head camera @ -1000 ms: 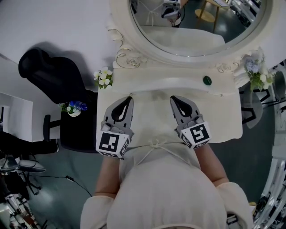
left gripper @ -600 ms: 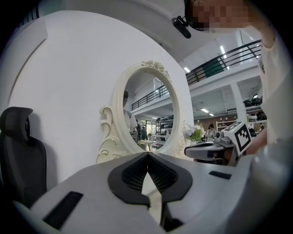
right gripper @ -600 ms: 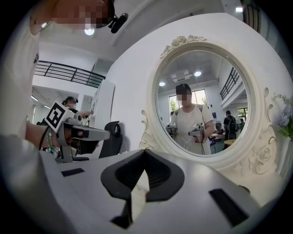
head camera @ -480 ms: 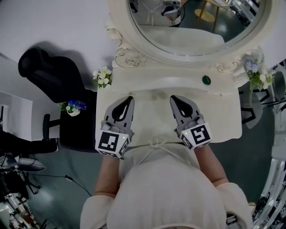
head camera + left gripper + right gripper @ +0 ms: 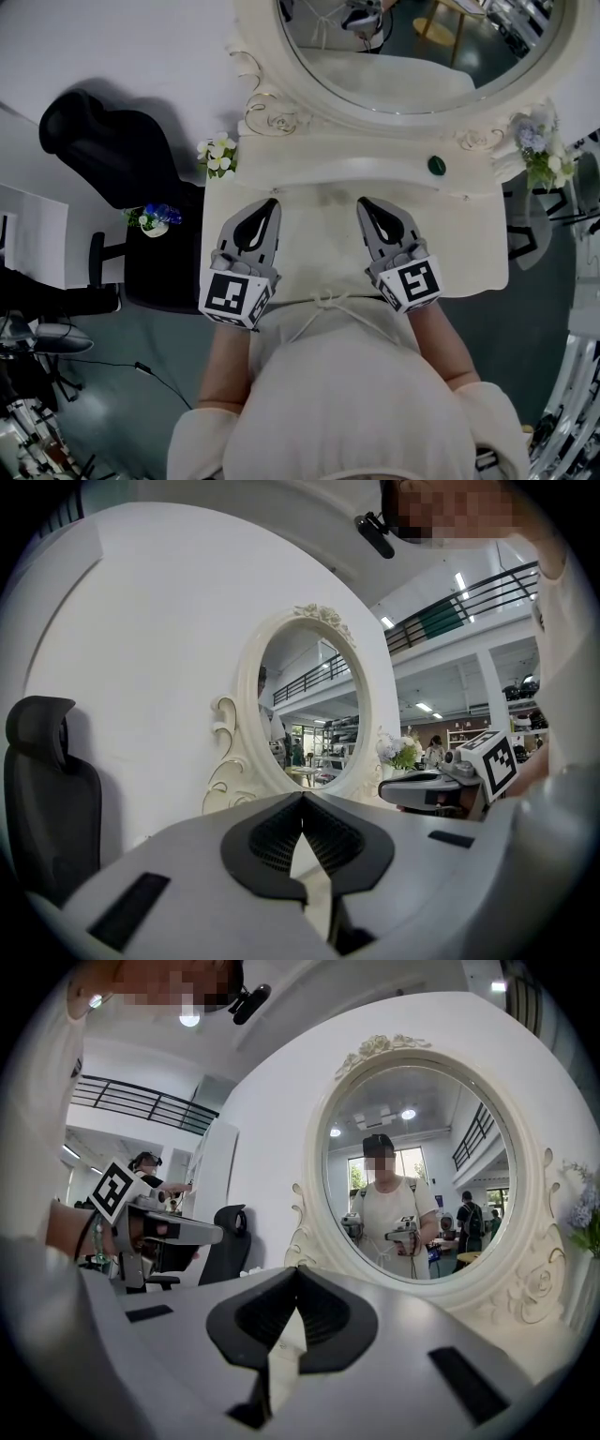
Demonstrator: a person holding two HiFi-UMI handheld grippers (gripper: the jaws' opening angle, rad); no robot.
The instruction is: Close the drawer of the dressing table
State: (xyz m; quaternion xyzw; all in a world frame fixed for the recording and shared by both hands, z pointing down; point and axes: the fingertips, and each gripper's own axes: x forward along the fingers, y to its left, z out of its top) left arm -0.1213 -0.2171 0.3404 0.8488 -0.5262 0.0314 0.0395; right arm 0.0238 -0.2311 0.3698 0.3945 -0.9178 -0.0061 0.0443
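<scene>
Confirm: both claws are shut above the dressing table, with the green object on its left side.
One error: the head view shows the green object on the right side, toward the bluish flowers. The left claw and right claw are indeed shut above the dressing table.

Grey left gripper [image 5: 271, 204], right gripper [image 5: 364, 203], cream garment [image 5: 347, 394]

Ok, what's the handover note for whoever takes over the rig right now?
Left gripper: shut, empty, held level above the dressing table.
Right gripper: shut, empty, alongside it above the same table.
Drawer: no view shows it, so I cannot tell whether it is open or closed.
Done: nothing that can be seen.
Left: find the drawer front below the top and push it in.
</scene>
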